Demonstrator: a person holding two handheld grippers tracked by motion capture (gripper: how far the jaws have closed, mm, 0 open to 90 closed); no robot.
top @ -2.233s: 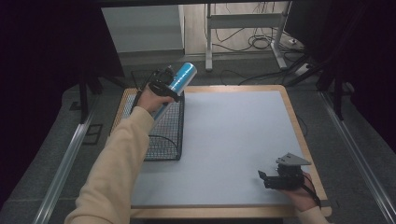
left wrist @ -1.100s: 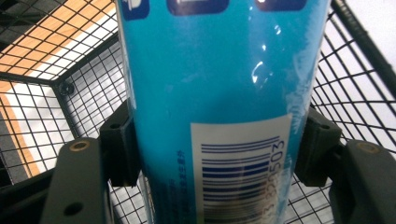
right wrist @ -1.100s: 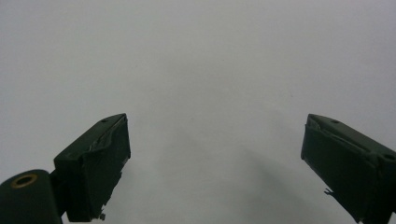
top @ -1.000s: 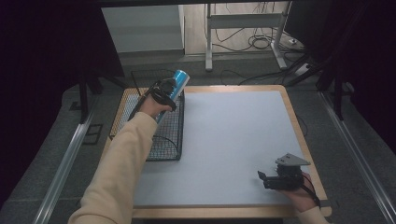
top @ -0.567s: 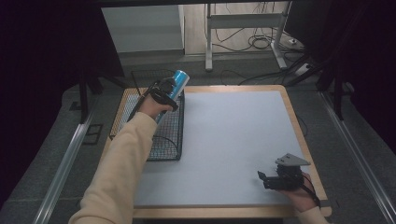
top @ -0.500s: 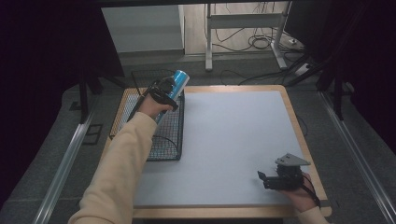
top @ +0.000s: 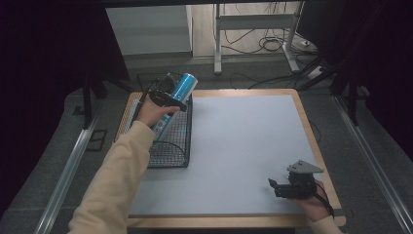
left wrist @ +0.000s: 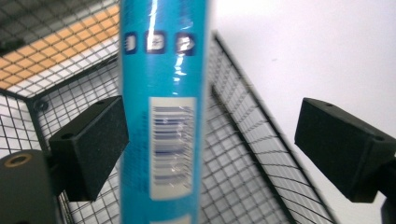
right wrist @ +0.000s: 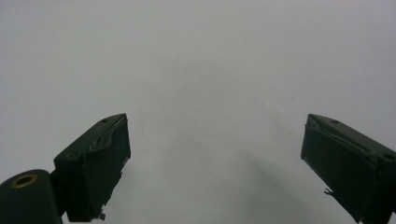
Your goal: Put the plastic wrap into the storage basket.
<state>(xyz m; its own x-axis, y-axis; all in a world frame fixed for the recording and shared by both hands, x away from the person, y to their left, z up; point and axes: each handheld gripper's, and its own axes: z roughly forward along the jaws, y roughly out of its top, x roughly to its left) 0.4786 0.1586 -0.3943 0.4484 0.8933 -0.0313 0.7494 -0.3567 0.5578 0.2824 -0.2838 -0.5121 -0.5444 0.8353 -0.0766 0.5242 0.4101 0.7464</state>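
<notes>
Left gripper (left wrist: 210, 149) jaws have just been opening; the blue can (left wrist: 163, 93) stands between them, right pad clear, over the wire basket (top: 170, 141). Right gripper (right wrist: 212, 163) jaws spread, nothing held, above the tabletop (top: 243, 146).

The blue can (left wrist: 163, 112) has a glossy, smooth skin that throws back light, with a paper-like white label patch on it. The basket (top: 170, 141) at the table's left edge is thin black wire mesh. The table (top: 243, 146) wears a matt pale grey sheet, smooth, framed by a bare wood rim. The left gripper (left wrist: 215, 140) has matt black pads, slightly grainy plastic; a dull brass-coloured ring sits beside one
</notes>
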